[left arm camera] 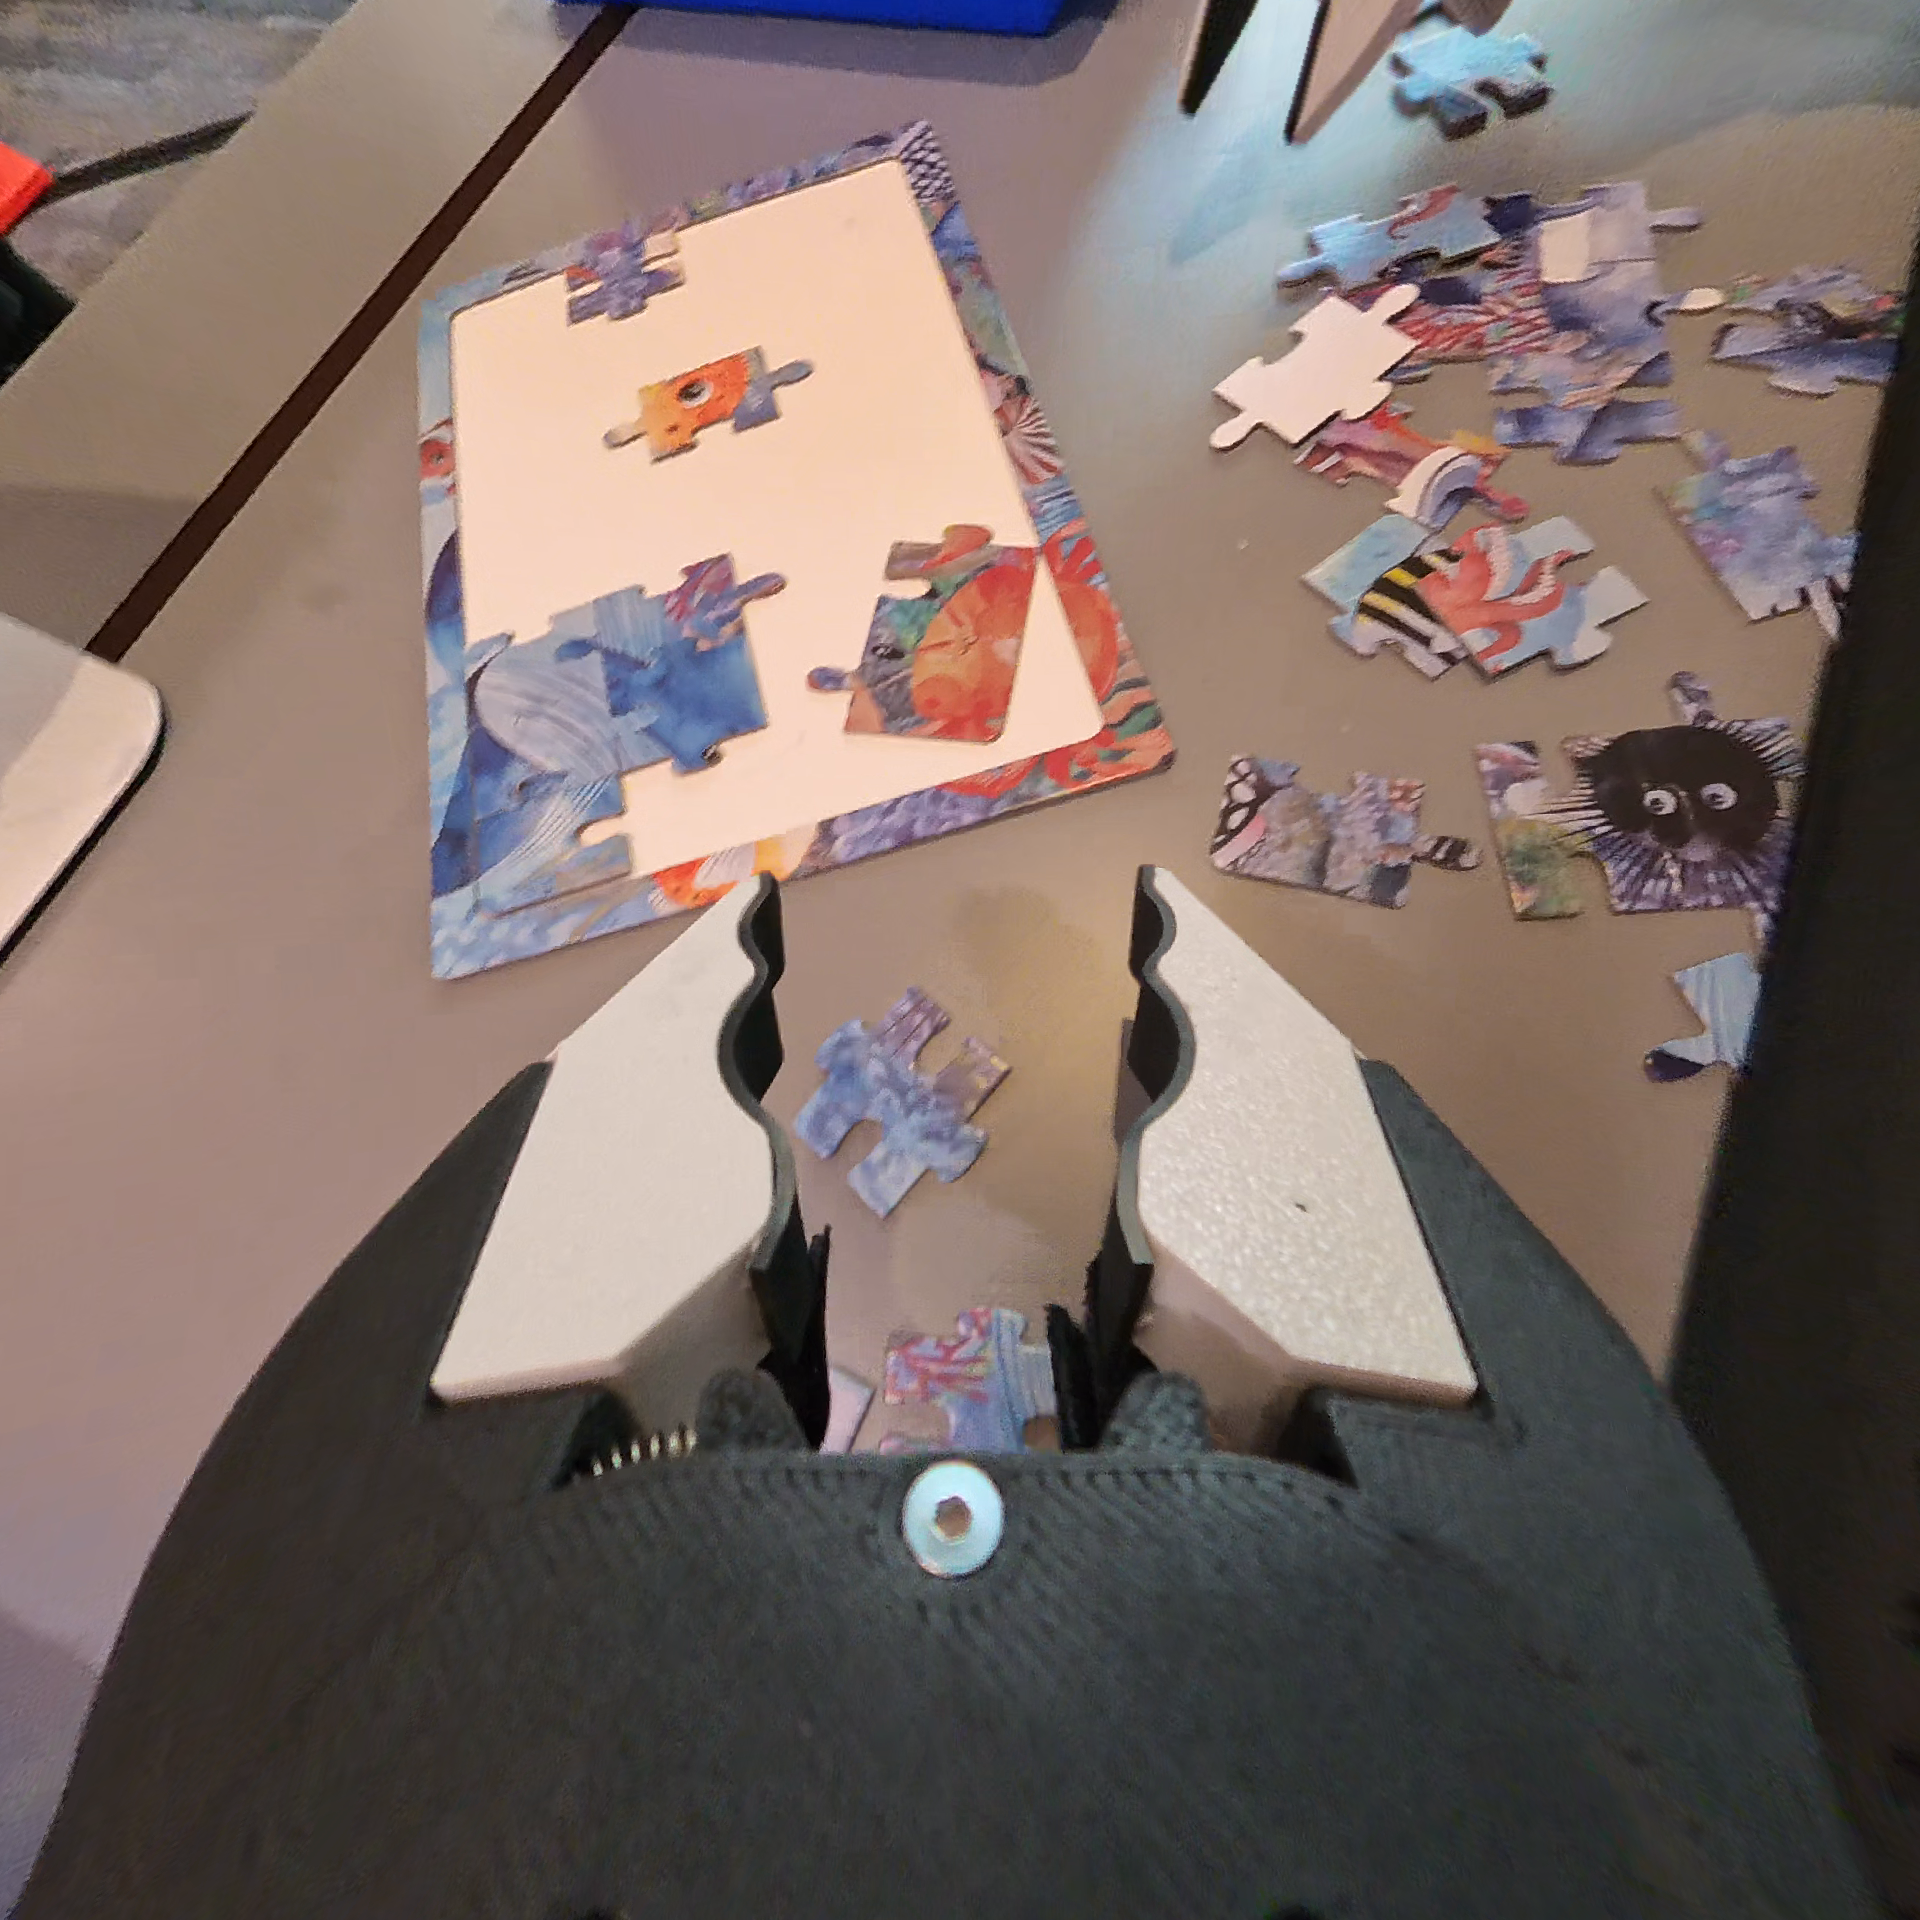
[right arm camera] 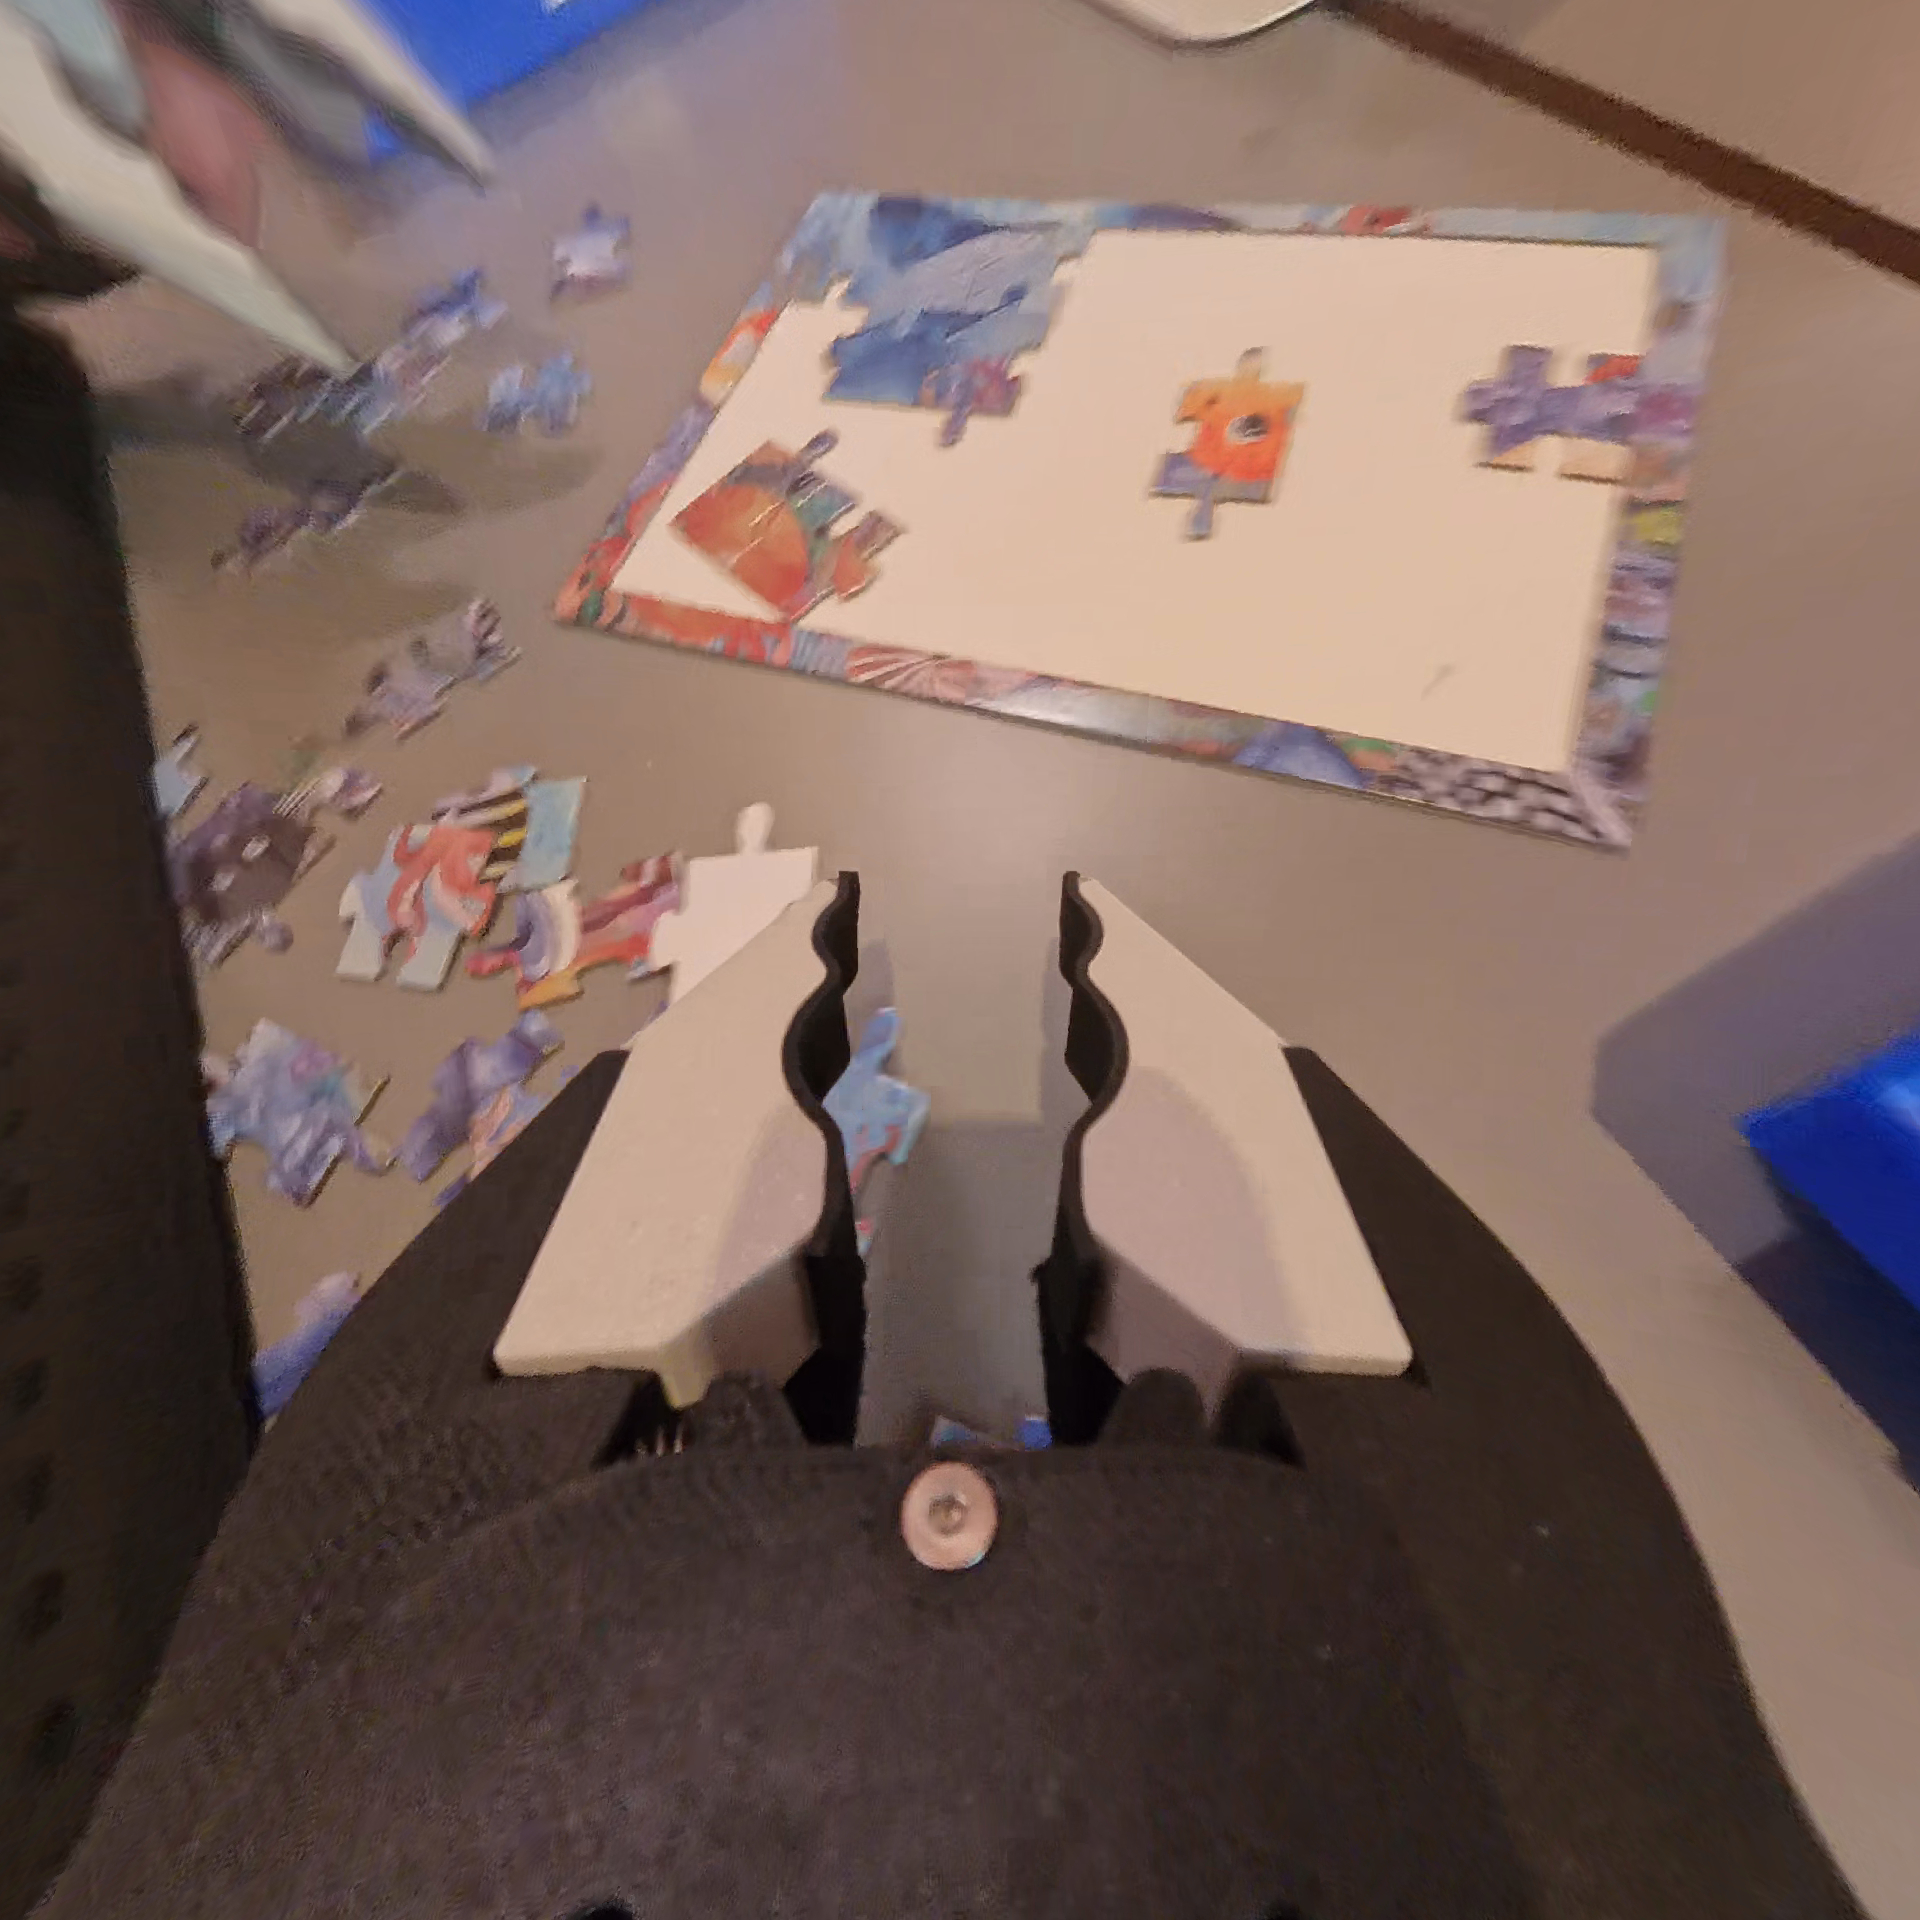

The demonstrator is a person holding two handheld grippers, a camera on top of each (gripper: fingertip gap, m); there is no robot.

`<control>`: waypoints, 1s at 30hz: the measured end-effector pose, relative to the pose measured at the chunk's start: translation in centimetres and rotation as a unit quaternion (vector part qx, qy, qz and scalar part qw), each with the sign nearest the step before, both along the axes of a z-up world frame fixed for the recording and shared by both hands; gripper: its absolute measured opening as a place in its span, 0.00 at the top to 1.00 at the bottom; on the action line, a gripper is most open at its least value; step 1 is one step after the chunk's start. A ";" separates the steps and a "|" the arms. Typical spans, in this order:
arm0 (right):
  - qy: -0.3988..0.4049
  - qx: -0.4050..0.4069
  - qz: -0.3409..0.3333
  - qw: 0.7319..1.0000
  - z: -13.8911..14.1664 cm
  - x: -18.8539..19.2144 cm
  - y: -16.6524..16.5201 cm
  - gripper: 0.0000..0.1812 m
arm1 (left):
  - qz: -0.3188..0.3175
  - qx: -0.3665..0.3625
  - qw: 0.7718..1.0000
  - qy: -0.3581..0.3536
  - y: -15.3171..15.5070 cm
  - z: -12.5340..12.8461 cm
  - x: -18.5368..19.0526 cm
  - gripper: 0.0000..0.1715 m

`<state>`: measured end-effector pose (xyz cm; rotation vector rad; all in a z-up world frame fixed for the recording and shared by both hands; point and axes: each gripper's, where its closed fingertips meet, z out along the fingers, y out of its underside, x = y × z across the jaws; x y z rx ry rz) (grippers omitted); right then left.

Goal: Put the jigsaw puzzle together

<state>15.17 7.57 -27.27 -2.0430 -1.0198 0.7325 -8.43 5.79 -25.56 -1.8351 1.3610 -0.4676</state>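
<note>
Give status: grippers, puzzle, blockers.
Left gripper open, empty, over a loose blue piece. Right gripper open, empty. Puzzle tray mostly bare, few pieces in; loose pile beside it. Nothing blocking.

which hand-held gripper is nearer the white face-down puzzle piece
Right. The right hand-held gripper has its left fingertip right beside the white face-down piece; the left hand-held gripper sits well away, near the puzzle frame.

An office or lab-style workroom is showing here: plain grey-brown worktops (left arm camera: 260, 1091) are standing pushed together along a dark seam (left arm camera: 343, 343), grey carpet (left arm camera: 114, 73) is lying beyond the far left edge, a blue bin (right arm camera: 1860, 1153) is sitting at the right, and a rounded pale board (left arm camera: 62, 748) is resting on the left
</note>
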 end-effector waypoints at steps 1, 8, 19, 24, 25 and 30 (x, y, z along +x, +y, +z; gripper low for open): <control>-0.016 0.000 0.029 0.999 -0.2 -0.7 -0.9 0.79 | -0.010 0.002 1.000 0.005 -0.3 0.0 0.7 0.61; -0.091 -0.008 0.048 0.995 -1.4 1.4 -4.1 0.76 | -0.072 0.018 0.996 0.055 -2.0 -0.6 4.8 0.61; -0.144 -0.024 0.031 0.989 -3.9 2.1 -4.1 0.86 | -0.144 0.016 0.987 0.069 -3.0 -1.8 11.8 0.61; -0.092 -0.022 0.015 0.995 -2.7 2.5 -3.3 0.86 | -0.186 0.031 0.979 0.072 -3.1 -1.8 16.4 0.63; -0.076 -0.018 0.011 0.997 -2.2 2.6 -3.2 0.86 | -0.193 0.034 0.978 0.073 -2.9 -1.7 17.3 0.63; -0.008 0.084 -0.010 0.996 2.5 3.4 -2.2 0.86 | -0.196 -0.020 0.980 -0.011 -2.1 1.5 22.0 0.66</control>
